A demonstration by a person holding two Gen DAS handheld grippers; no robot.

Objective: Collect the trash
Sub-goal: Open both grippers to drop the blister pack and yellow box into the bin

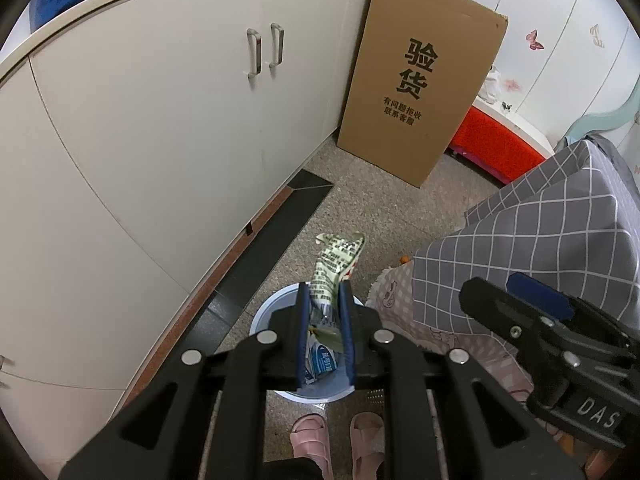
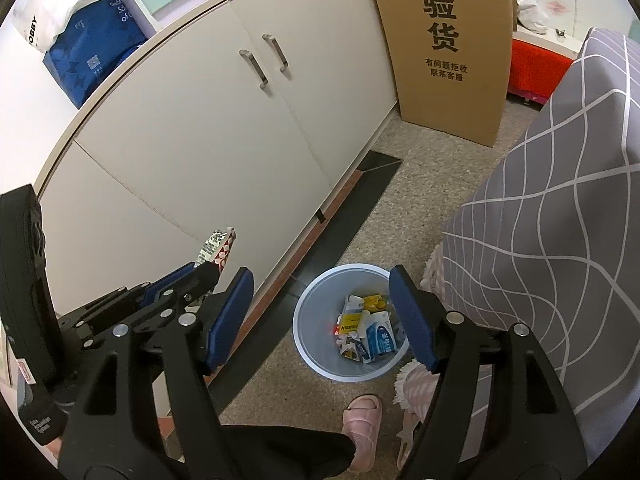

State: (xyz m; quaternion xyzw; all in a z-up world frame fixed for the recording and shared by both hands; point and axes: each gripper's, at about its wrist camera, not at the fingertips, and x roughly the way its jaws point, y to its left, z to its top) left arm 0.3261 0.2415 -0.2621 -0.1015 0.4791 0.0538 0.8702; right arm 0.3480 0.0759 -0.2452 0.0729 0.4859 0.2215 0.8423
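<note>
The left gripper [image 1: 325, 296] is clamped on a crumpled pale-green printed plastic wrapper [image 1: 338, 264]; its two blue-padded fingers [image 1: 303, 320] stand close together, pressing the wrapper from both sides, and the wrapper's free end projects forward beyond the fingertips. Directly below and beyond this gripper stands a round light-blue plastic waste bin [image 1: 267, 312], so the held wrapper hangs above the bin's opening. The right gripper [image 2: 322, 276] holds nothing: its blue pads [image 2: 412, 316] are spread wide apart, with the same bin [image 2: 310, 320] visible between and below them. The bin contains discarded packaging [image 2: 370, 330], including white, blue and yellow cartons. In the right wrist view, the left gripper [image 2: 208, 268] appears to the left of the right gripper, and the wrapper [image 2: 219, 247] protrudes from its tip. Beyond both grippers stands a white two-door cabinet [image 1: 168, 120], and a tall brown cardboard box [image 1: 420, 80] leans farther ahead. A grey checked fabric cover [image 2: 560, 220] lies to the right. Pink slippers [image 1: 312, 440] are beneath the grippers on the speckled floor [image 1: 380, 208].
</note>
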